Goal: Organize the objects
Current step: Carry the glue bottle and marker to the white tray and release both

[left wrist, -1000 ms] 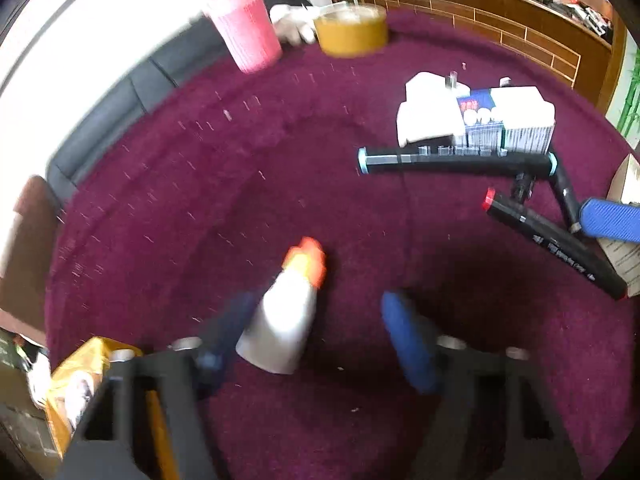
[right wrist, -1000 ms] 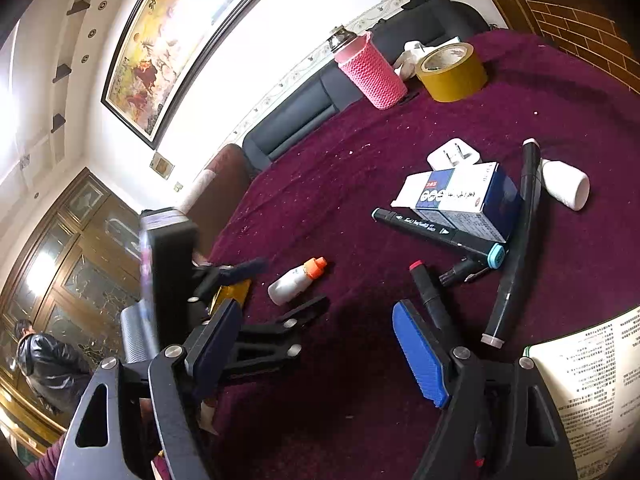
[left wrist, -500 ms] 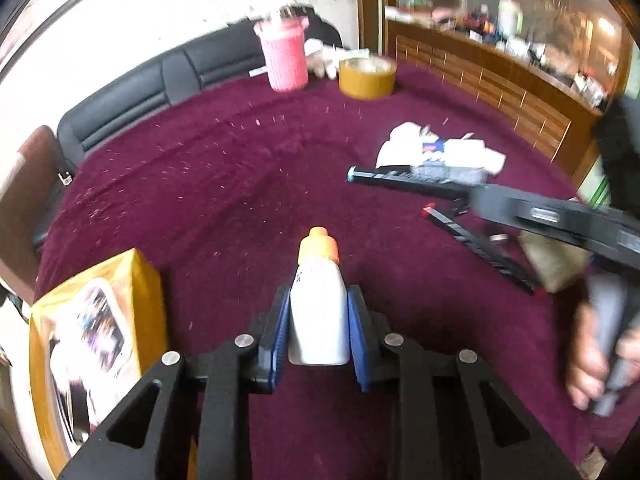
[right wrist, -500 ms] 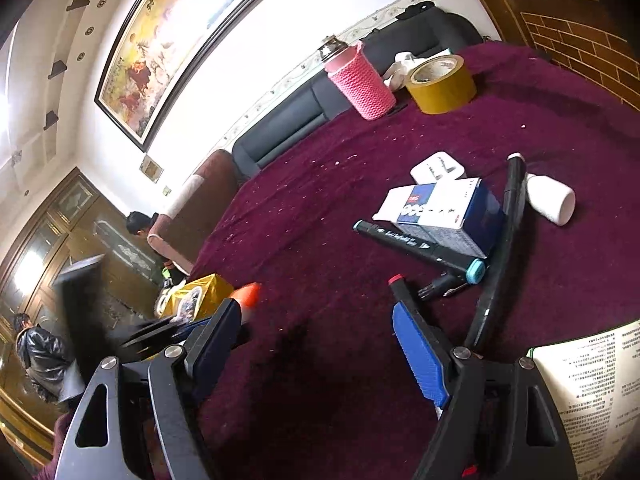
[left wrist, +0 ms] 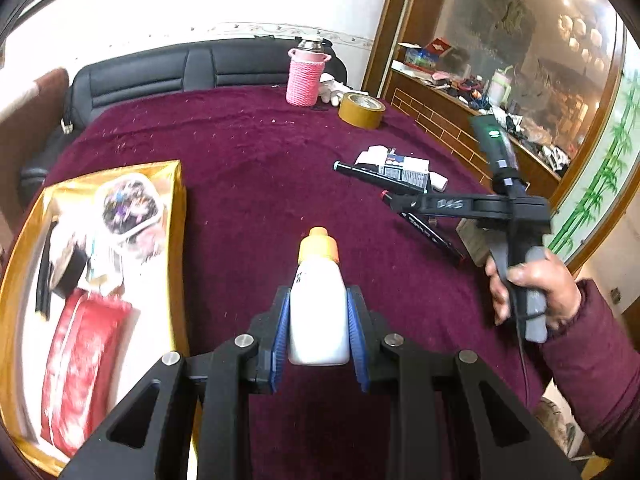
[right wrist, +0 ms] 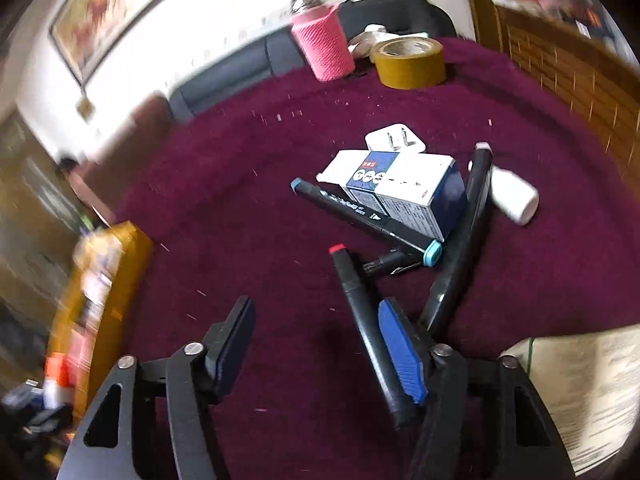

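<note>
Left gripper (left wrist: 319,322) is clamping a small white bottle (left wrist: 318,312) with an orange cap; both blue pads are pressing its sides, cap pointing away from the camera. Bottle is hanging clear above the maroon table cover (left wrist: 248,184), not resting on it.

Gold box (left wrist: 176,208) is sitting at the near left of the left wrist view, already holding a red pouch (left wrist: 80,364), a clear lidded tub and some dark items. Step in hand, as I read it: carrying the bottle to that box. Next move is calling for a swing leftward over the box rim, a descent into a bare patch of the box floor, then a release; the gold wall stands up, so the bottle needs to clear it first.

Right gripper (right wrist: 316,354) is pointing down at the marker pile, its jaws closing. A red-tipped black marker (right wrist: 360,320) is lying just inside the right-hand pad, apparently beside it; pads are not yet pinching it from both sides. Teal-capped marker (right wrist: 360,212), a blue-and-white carton (right wrist: 404,192) and a white vial (right wrist: 514,198) are lying just beyond. Far off, a pink knitted cup (right wrist: 324,46) and a tape roll (right wrist: 410,62) are standing. Likely call here: centring on the marker barrel before the jaws meet.
</note>
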Action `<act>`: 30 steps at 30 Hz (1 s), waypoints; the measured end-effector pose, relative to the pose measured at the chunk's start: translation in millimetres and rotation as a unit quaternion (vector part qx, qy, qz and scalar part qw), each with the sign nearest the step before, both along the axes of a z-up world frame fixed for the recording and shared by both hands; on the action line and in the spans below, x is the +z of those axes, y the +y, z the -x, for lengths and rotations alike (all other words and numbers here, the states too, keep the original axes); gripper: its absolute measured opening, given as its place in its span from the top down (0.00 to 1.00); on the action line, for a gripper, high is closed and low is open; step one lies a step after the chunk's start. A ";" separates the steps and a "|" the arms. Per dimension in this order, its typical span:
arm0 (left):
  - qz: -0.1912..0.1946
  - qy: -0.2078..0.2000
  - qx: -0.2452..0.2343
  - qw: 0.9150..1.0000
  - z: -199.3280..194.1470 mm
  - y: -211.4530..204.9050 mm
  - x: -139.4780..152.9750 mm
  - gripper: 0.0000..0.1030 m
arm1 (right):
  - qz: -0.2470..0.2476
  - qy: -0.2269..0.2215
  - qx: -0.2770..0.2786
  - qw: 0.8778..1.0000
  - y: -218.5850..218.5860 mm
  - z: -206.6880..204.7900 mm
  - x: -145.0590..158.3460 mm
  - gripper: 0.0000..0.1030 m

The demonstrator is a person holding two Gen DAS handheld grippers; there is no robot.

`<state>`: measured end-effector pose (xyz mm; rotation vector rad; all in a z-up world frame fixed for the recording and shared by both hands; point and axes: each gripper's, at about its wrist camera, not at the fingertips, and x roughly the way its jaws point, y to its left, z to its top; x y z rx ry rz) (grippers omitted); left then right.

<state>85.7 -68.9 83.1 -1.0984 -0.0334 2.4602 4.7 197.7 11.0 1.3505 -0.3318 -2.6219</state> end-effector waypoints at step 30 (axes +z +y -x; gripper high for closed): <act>-0.003 0.061 0.190 0.980 -43.8 -169.1 34.8 0.74 | 0.071 0.109 0.079 0.988 -70.5 -69.8 73.2 0.84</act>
